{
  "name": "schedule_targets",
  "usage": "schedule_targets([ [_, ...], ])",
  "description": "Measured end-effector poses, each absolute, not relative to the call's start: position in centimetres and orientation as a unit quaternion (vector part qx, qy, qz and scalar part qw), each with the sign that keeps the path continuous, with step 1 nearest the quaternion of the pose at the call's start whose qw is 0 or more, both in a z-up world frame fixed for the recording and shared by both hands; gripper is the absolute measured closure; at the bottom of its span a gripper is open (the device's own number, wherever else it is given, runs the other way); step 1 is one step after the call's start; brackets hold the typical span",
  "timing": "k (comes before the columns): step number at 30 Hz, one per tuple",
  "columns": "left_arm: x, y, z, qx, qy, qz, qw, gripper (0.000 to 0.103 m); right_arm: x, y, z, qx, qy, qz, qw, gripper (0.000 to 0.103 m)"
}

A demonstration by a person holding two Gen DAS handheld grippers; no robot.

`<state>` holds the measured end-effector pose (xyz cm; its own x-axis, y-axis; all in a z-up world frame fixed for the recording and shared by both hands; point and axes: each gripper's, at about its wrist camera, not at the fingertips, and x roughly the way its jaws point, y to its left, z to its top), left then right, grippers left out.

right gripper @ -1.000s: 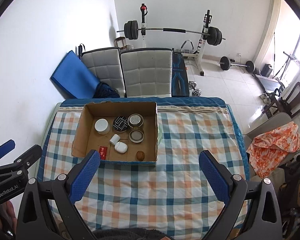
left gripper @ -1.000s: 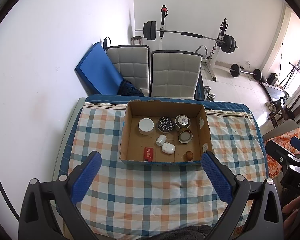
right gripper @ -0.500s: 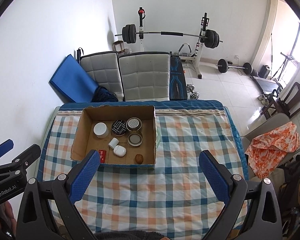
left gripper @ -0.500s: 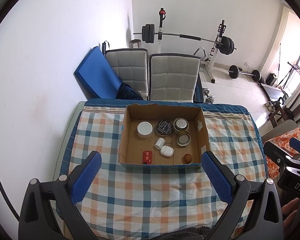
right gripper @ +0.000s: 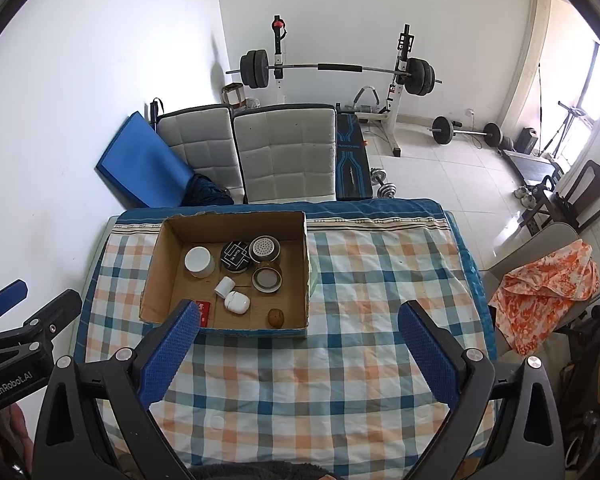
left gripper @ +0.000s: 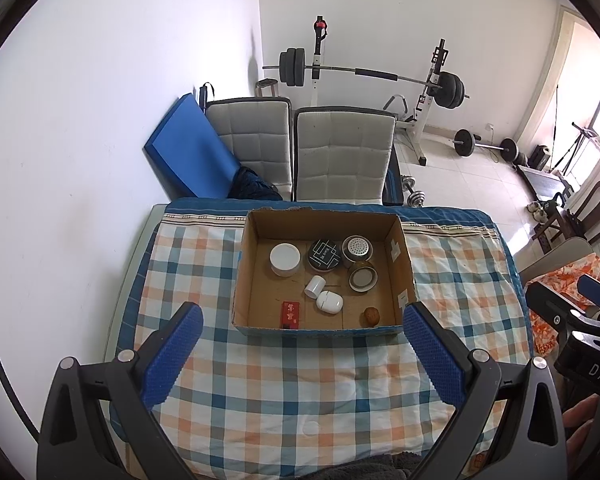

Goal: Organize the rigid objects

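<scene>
Both empty, spread wide: left gripper (left gripper: pixel 302 350), right gripper (right gripper: pixel 298 346). In cardboard box (left gripper: pixel 256 322) at twelve o'clock on counter (left gripper: pixel 292 392): small jars (left gripper: pixel 285 259), likely light, hard, slippery; best pinched across sides.

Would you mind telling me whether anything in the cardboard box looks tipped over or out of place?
One thing: the small white bottle lies tipped on its side mid-box, against the white case, while the jars behind it stand upright. Both grippers hover open short of the box.
</scene>
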<state>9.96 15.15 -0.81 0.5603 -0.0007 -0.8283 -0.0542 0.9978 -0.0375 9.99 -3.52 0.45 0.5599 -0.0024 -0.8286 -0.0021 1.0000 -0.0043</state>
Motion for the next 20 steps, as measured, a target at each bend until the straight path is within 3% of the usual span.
schedule_targets([
  [20, 9.3, 15.08, -0.98, -0.034, 0.463, 0.016, 0.886, 0.0, 9.99, -3.44, 0.16, -0.005, 0.466, -0.011, 0.885, 0.002],
])
